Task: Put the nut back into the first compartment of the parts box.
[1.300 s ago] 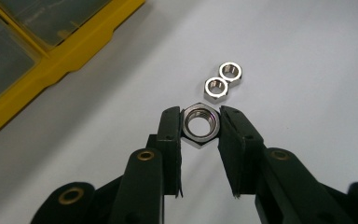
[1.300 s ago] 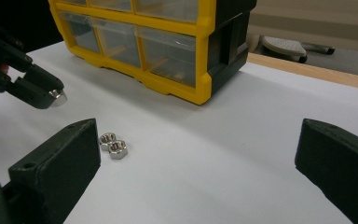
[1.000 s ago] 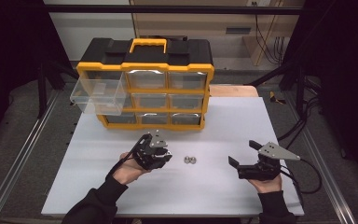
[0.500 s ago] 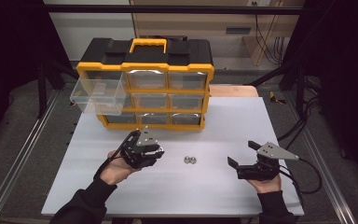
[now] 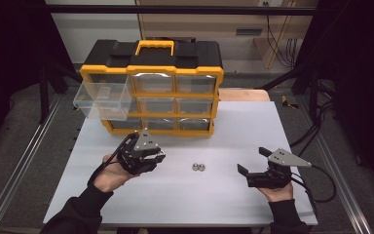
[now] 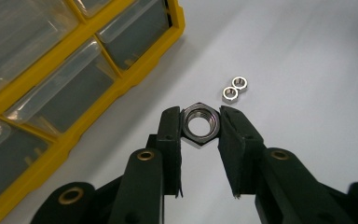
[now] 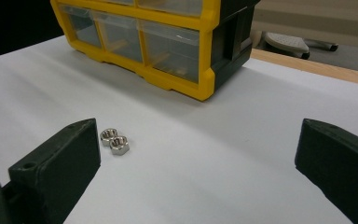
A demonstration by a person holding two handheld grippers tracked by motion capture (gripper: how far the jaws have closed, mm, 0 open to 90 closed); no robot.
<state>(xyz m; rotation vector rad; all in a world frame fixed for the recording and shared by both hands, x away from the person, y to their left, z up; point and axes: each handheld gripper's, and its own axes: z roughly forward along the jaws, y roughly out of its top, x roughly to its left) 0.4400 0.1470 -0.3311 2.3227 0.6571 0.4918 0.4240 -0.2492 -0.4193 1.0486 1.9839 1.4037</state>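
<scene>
While two small nuts (image 6: 235,88) lie just beyond it, a large nut (image 6: 199,125) is clamped in the left claw (image 6: 200,126). The right claw (image 5: 253,163) is held spread, nothing gripped.

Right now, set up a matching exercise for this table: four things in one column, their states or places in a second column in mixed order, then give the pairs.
Things
1. large hex nut
2. two small hex nuts
3. top-left clear drawer
4. right gripper

States or places
A. pulled out of the yellow organiser
B. jaws wide apart, holding nothing
C. side by side on the white table
D. clamped between the jaws of the left gripper

Pairs: 1-D, 2-C, 3-A, 4-B
</scene>
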